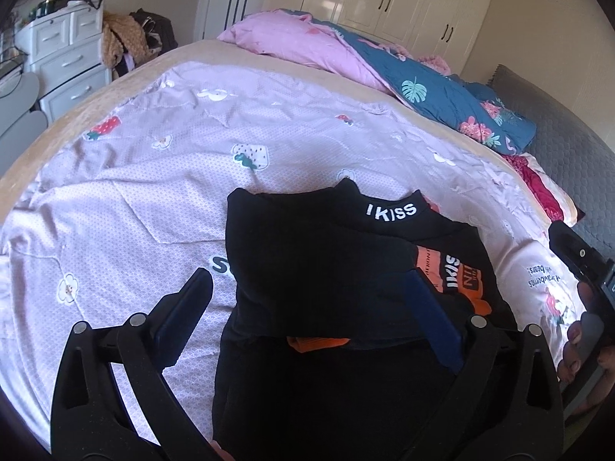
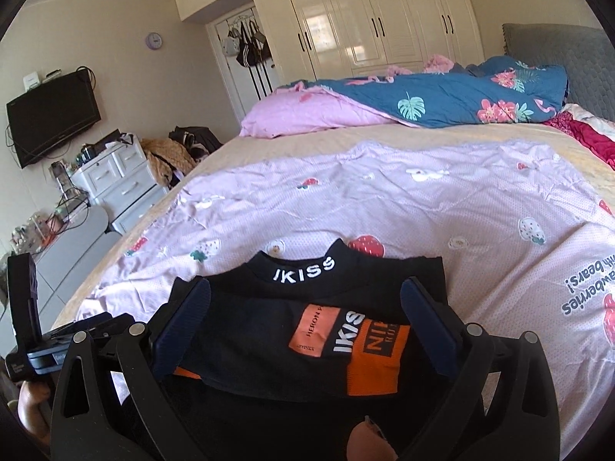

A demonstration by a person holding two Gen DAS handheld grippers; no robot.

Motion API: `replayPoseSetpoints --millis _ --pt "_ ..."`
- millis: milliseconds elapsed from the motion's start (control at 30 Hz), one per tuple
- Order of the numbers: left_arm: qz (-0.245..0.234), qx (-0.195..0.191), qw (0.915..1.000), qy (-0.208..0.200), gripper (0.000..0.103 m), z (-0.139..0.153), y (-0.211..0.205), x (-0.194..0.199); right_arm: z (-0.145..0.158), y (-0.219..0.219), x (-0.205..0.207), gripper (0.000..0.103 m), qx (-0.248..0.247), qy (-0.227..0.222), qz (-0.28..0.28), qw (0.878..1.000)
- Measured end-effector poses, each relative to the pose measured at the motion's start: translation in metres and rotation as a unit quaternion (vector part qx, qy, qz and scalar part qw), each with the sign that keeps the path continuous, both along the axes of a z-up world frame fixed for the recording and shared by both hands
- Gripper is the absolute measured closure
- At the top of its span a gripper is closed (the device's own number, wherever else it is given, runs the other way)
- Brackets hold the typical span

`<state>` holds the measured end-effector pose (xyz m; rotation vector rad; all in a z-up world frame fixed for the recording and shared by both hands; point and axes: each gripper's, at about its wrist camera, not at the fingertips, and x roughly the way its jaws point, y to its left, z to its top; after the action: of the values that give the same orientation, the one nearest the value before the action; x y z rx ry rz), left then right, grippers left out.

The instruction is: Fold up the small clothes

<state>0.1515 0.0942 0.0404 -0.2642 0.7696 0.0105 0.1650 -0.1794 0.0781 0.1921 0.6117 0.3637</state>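
A black top (image 1: 330, 261) with "IKISS" on its collar lay partly folded on a lilac strawberry-print sheet (image 1: 153, 199) spread over the bed, sitting at lower centre in both wrist views. One panel was folded across the front, so the orange print patch (image 2: 346, 342) showed only on the right part of the garment.

The left gripper (image 1: 311, 303) hung over the top with its jaws spread wide and released: the left blue pad sat over bare sheet, the right pad over the black fabric, nothing clamped between them. In the right wrist view this gripper showed at the lower left edge (image 2: 42, 330).

The right gripper (image 2: 307, 319) was also unclenched, its two blue pads (image 2: 430, 326) standing either side of the orange patch, above the cloth rather than pinching it. Its hand (image 1: 584, 330) showed at the right edge of the left view.

A pink and blue floral duvet (image 2: 403, 103) was bunched at the far side of the bed, upper right. Cream wardrobes (image 2: 365, 19) stood behind it, a white drawer unit (image 2: 119, 184) at the left, and a wall-mounted TV (image 2: 54, 115) at upper left.
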Motion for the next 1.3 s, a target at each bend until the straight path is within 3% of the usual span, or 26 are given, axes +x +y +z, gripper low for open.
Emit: replayPoseSetpoints --millis 633,1000,1300 --pt "0.009 -0.002 0.9982 -0.060 0.009 0.043 0.002 -0.037 0.036 0.002 -0.041 0.004 0.010 -0.053 0.015 0.998" --pt "-0.005 0.017 0.9987 -0.048 0.009 0.029 -0.007 -0.065 0.043 -0.010 -0.064 0.004 0.021 -0.059 0.018 0.998" --pt "-0.009 0.008 0.9991 -0.041 0.009 0.022 -0.012 -0.086 0.035 -0.029 -0.077 0.004 0.020 -0.040 0.008 0.999"
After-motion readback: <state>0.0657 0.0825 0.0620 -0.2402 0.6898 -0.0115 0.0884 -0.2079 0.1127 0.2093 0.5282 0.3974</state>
